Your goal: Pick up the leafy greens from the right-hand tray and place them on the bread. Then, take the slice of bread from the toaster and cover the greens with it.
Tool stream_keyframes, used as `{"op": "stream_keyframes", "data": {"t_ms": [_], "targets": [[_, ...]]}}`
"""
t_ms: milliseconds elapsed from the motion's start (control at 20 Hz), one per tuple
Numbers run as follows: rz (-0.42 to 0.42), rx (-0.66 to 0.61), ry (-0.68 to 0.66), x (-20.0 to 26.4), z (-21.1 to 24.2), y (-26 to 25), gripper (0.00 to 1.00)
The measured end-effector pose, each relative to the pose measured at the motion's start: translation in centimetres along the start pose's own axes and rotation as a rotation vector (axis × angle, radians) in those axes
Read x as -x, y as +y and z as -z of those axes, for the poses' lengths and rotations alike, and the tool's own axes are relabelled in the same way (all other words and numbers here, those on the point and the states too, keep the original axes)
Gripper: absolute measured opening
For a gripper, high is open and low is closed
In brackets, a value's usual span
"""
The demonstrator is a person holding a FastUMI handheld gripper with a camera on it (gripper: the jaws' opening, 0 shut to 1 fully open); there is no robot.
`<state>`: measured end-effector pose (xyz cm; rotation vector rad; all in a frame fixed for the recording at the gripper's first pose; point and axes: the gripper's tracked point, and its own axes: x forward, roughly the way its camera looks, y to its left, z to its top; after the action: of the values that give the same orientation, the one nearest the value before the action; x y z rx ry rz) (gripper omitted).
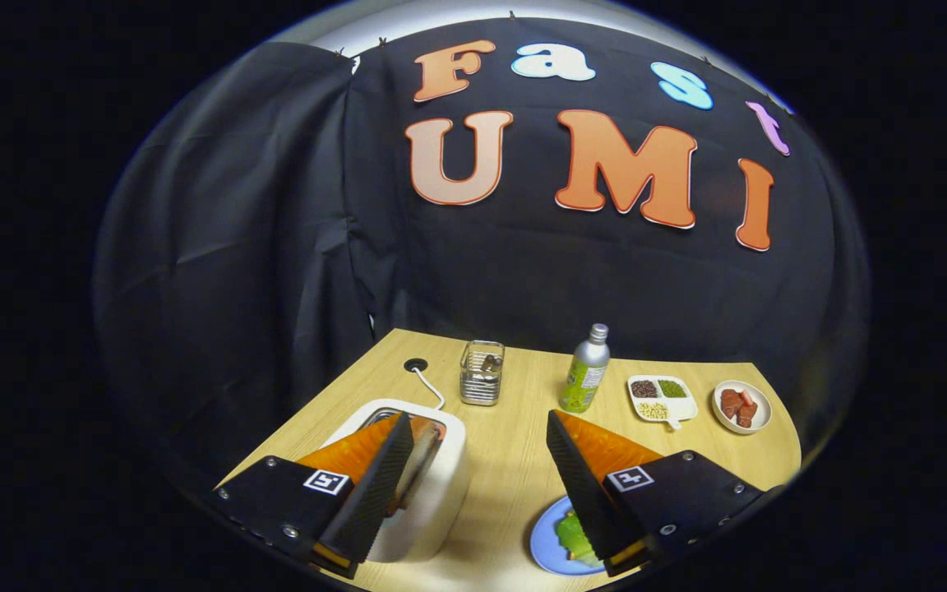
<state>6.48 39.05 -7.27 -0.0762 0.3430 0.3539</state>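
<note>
We hold the tool released above the tabletop, greens already plated near its front edge (bread hidden), so next we grasp the toaster slice.

Glass holder, green bottle, divided dish of grains, small bowl of reddish chunks, wooden table

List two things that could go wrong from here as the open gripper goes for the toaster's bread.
1. The gripper hangs open above the white toaster, one finger over its slot; it may strike the casing.
2. The green leafy piece on the blue plate lies under the other finger, which could knock it.
</note>
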Motion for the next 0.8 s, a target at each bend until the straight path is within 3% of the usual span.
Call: {"op": "stream_keyframes", "data": {"t_ms": [500,800], "targets": [[-0.034,0.028,0.063,-3.2,2.1,4.4,0.95],[-0.01,0.06,0.079,-4.6,3.1,4.6,0.69]]}}
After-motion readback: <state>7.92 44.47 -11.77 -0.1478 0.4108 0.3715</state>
